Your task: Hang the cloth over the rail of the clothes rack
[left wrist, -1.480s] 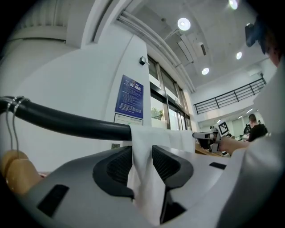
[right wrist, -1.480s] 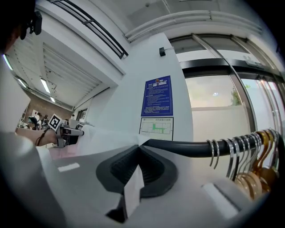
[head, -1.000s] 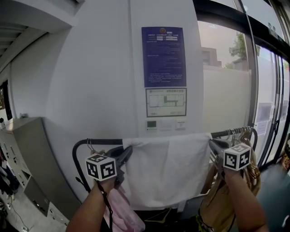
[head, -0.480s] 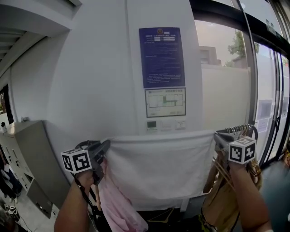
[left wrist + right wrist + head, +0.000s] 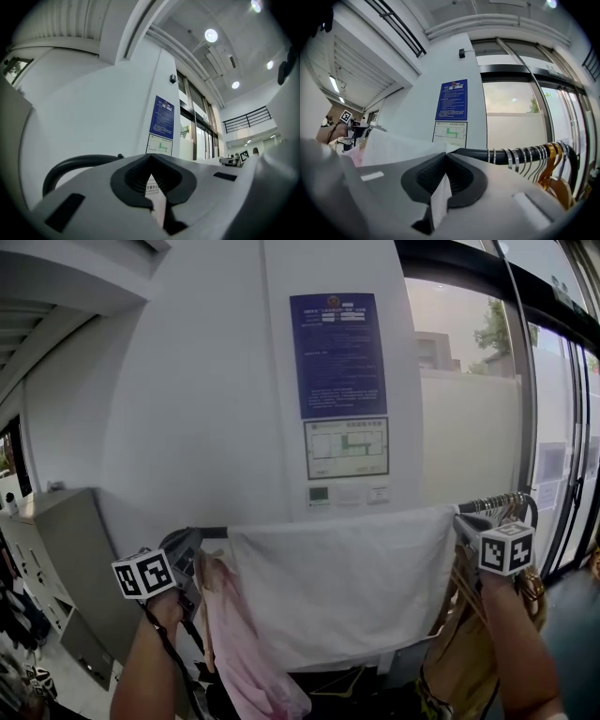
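A white cloth [image 5: 342,582] hangs draped over the black rail [image 5: 210,532] of the clothes rack, spread flat between my two grippers. My right gripper [image 5: 462,521] is at the cloth's top right corner and is shut on it. In the right gripper view a strip of the cloth [image 5: 440,197] is pinched in the right gripper [image 5: 446,159], with the rail [image 5: 487,154] just beyond. My left gripper [image 5: 190,546] is left of the cloth's left edge, apart from it, near the rail's bend [image 5: 79,164]. The left gripper [image 5: 151,164] is shut with no cloth in it.
A pink garment [image 5: 239,643] hangs on the rail just left of the cloth. Metal and gold hangers [image 5: 548,164] with a tan garment [image 5: 450,652] crowd the rail's right end. A white wall with posters [image 5: 339,352] stands close behind. A grey cabinet [image 5: 56,559] is at left, glass doors [image 5: 553,427] at right.
My left gripper has moved left, off the cloth's left corner. The right gripper has shifted a little right with its corner, and the cloth now lies wider along the rail.
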### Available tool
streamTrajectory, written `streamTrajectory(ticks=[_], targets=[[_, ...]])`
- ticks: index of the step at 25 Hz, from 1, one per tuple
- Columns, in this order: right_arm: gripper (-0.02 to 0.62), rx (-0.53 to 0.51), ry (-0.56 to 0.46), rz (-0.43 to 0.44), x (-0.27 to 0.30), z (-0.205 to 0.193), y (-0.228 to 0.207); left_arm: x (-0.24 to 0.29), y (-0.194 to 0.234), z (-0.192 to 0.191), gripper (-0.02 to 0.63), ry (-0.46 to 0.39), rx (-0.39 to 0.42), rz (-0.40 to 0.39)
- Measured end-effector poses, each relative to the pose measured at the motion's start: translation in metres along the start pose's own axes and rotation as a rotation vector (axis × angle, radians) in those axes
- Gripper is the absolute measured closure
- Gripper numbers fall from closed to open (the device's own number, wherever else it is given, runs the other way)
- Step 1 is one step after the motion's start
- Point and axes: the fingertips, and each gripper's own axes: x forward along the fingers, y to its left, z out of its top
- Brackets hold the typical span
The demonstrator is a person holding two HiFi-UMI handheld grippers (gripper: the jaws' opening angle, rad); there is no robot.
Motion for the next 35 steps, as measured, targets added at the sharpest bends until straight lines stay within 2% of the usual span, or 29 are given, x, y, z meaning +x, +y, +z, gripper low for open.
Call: streamTrajectory(ticks=[7,8,13,16,18,19,20,23,26,30,32,35], targets=[[0.566,0.024,-0.001,0.008,0.001,-0.014,0.004,0.015,-0.028,-0.027,0.6,0.024,0.022,-0.04],[0.544,0.025,0.001,0.011,0.001,-0.017,0.005,0.017,-0.032,-0.031,0.599,0.024,0.027,-0.04],[0.535,-0.013,0.003,-0.011,-0.005,-0.033,0.011,0.022,-0.043,-0.051,0.598,0.021,0.086,-0.012],[0.534,0.019,-0.019,0.018,-0.007,-0.037,0.012,0.025,-0.045,-0.053,0.598,-0.001,0.091,-0.023],[0.534,0.042,-0.028,0.045,-0.007,-0.036,0.01,0.029,-0.046,-0.051,0.597,-0.008,0.082,-0.061],[0.534,0.046,-0.029,0.056,-0.007,-0.034,0.01,0.031,-0.049,-0.051,0.574,-0.005,0.078,-0.093],[0.531,0.044,-0.03,0.063,-0.006,-0.032,0.011,0.032,-0.053,-0.052,0.498,0.001,0.075,-0.127],[0.52,0.036,-0.031,0.069,-0.003,-0.026,0.013,0.034,-0.06,-0.054,0.438,0.016,0.09,-0.167],[0.52,0.022,-0.045,0.053,-0.01,-0.026,0.02,0.026,-0.061,-0.055,0.432,0.003,0.127,-0.12],[0.52,-0.039,-0.089,0.025,-0.028,-0.033,0.039,-0.001,-0.068,-0.055,0.43,-0.096,0.182,-0.017],[0.52,-0.074,-0.104,0.018,-0.035,-0.045,0.054,-0.013,-0.076,-0.065,0.43,-0.124,0.196,0.013],[0.52,-0.082,-0.087,0.04,-0.04,-0.08,0.082,-0.028,-0.095,-0.101,0.43,-0.11,0.175,0.023]])
